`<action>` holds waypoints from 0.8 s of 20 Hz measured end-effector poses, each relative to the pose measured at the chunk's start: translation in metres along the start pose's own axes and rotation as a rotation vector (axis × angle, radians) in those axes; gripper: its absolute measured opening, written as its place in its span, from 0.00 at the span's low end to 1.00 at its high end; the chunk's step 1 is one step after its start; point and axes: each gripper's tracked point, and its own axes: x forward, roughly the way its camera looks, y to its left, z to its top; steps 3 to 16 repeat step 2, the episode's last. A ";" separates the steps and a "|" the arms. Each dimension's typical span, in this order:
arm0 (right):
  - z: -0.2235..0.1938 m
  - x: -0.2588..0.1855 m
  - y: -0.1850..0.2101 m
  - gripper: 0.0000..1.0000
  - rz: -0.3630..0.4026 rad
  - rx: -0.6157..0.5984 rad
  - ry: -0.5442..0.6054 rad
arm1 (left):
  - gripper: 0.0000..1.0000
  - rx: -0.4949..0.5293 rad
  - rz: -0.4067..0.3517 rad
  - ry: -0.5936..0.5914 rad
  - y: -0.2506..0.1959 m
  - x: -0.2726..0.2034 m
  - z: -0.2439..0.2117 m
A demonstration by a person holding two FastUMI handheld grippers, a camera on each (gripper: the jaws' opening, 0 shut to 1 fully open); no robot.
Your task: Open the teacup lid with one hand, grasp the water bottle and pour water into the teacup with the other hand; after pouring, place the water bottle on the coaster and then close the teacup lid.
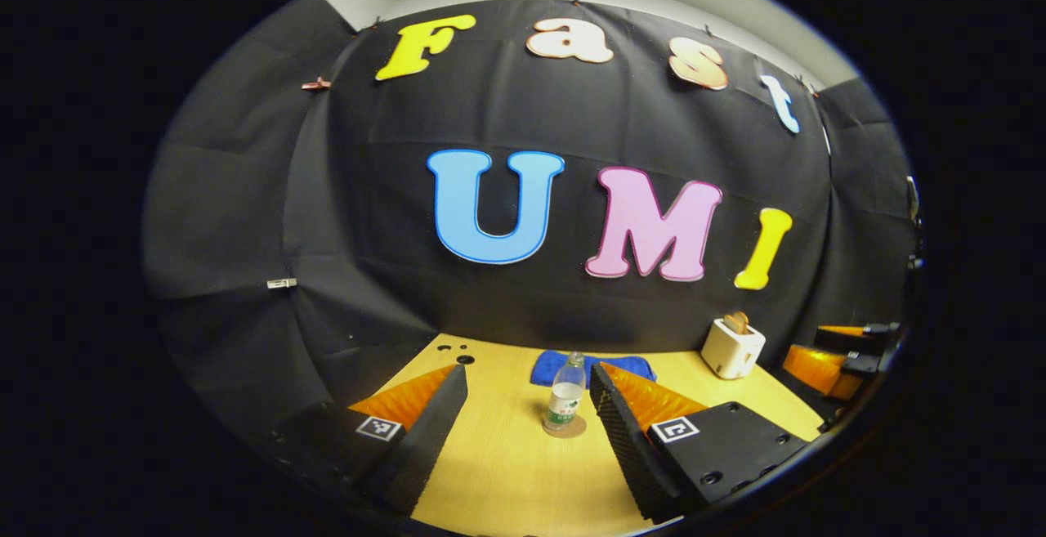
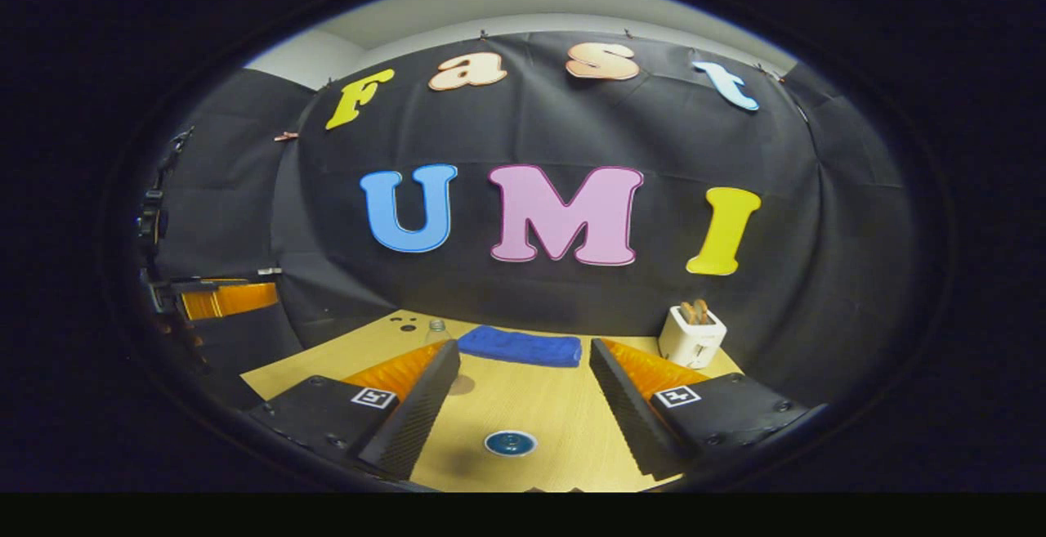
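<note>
In the left gripper view the left claw (image 1: pixel 527 414) is hanging above the wooden counter (image 1: pixel 507 472) with its fingers spread wide and gripping nothing. Between them, farther out on the counter, the water bottle (image 1: pixel 565 396) is standing upright on a round brown coaster (image 1: pixel 565 427), toward the counter's back edge. Just behind the bottle a folded blue towel (image 1: pixel 590 365) is lying along that back edge, and a white toaster (image 1: pixel 732 346) holding slices of bread is sitting near the back right corner. The other claw's orange and black parts are showing at the far right.

In the right gripper view the right claw (image 2: pixel 523 406) is also spread wide and gripping nothing. Below it, between the fingers, the teacup lid (image 2: pixel 510 443), a round blue disc, is sitting near the counter's front edge. The bottle's neck is peeking over the left finger (image 2: pixel 413 418).
</note>
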 end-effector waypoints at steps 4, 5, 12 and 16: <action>0.004 -0.012 0.001 0.99 -0.017 0.008 0.010 | 0.95 0.000 -0.047 0.007 -0.008 -0.006 0.003; 0.004 -0.012 0.001 0.99 -0.017 0.008 0.010 | 0.95 0.000 -0.047 0.007 -0.008 -0.006 0.003; 0.004 -0.012 0.001 0.99 -0.017 0.008 0.010 | 0.95 0.000 -0.047 0.007 -0.008 -0.006 0.003; 0.004 -0.012 0.001 0.99 -0.017 0.008 0.010 | 0.95 0.000 -0.047 0.007 -0.008 -0.006 0.003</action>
